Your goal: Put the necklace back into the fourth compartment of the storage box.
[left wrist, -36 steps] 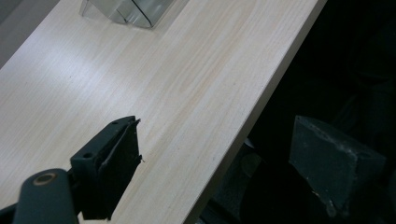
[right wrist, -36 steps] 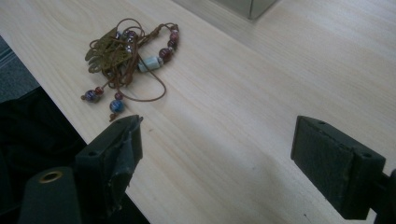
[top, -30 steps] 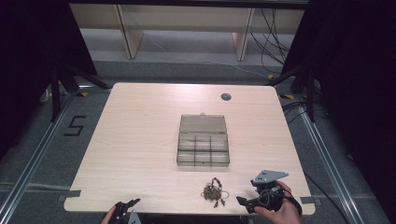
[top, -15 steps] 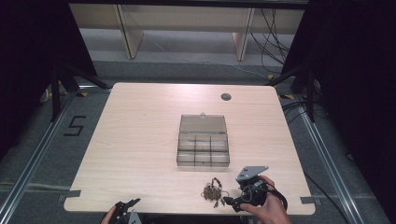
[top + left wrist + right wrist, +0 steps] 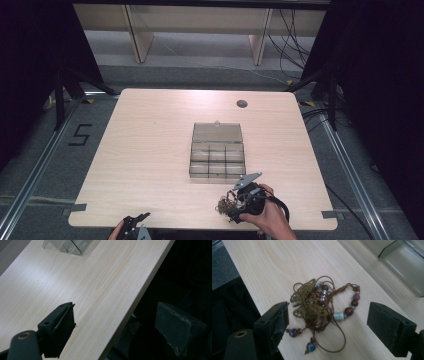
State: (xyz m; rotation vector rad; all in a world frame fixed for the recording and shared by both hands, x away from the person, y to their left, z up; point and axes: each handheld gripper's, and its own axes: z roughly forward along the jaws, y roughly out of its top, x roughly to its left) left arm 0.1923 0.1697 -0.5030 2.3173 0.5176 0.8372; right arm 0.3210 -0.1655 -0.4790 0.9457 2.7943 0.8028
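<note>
Right gripper (image 5: 327,322) now astride necklace (image 5: 319,307)

Two black hand-held tools, each with a pair of blocky jaws.

The right tool (image 5: 234,209) was black, carried a grey three-cornered plate on top and trailed a black cable behind the right hand (image 5: 265,217). Its jaws were thick matt blocks with flat pads, and a small brass-ringed hole sat in the arm below one. The left tool (image 5: 136,222) was black too, with the same squared jaws, small screw holes and a brass-ringed hole.
</note>
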